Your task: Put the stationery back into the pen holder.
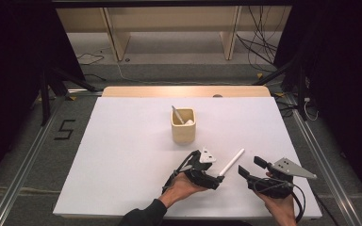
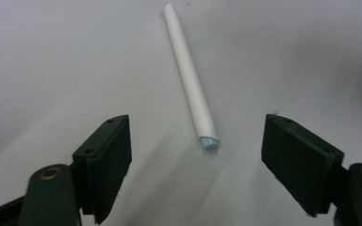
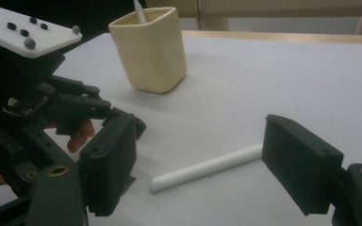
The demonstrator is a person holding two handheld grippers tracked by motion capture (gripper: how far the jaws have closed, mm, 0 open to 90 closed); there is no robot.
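We see the left hand-held gripper (image 1: pixel 219 179) near the counter's (image 1: pixel 122 155) front edge, jaws spread wide, the near tip of a white pen (image 1: pixel 231 162) lying between them on the surface, untouched. The right hand-held gripper (image 1: pixel 250 170) sits just beside it, also wide and holding nothing. Farther back, near the counter's middle, stands 1 cream cup (image 1: pixel 183 126) with a pale stick (image 1: pixel 177 114) leaning inside.

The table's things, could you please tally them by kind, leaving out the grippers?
Pens: 2, one lying on the table and one standing in the cup
Cups: 1, cream
Total: 3
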